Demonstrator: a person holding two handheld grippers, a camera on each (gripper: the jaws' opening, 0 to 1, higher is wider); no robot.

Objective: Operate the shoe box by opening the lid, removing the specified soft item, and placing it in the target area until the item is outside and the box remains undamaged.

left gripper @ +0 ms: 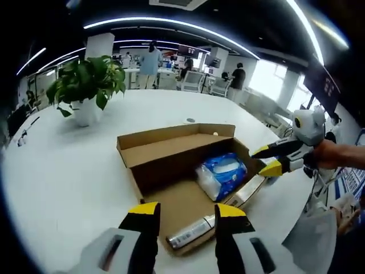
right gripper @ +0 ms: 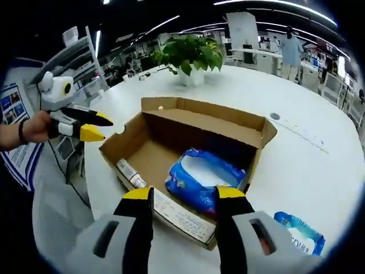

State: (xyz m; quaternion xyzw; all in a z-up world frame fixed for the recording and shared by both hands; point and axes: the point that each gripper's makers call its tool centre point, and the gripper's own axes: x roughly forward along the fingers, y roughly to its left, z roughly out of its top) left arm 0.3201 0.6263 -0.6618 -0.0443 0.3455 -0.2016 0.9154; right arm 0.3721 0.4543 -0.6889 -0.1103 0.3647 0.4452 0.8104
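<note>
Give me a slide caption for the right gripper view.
Right gripper open above an opened cardboard shoe box holding a blue soft pack; left gripper alongside.

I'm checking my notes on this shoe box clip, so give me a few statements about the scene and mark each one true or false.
1. The cardboard shoe box is open. True.
2. A blue soft pack lies inside the box. True.
3. The right gripper is shut on the pack. False: its jaws are open, short of the pack.
4. The potted plant stands inside the box. False: it stands on the white table, beyond the box.
5. A second blue pack lies on the table outside the box. True.
</note>
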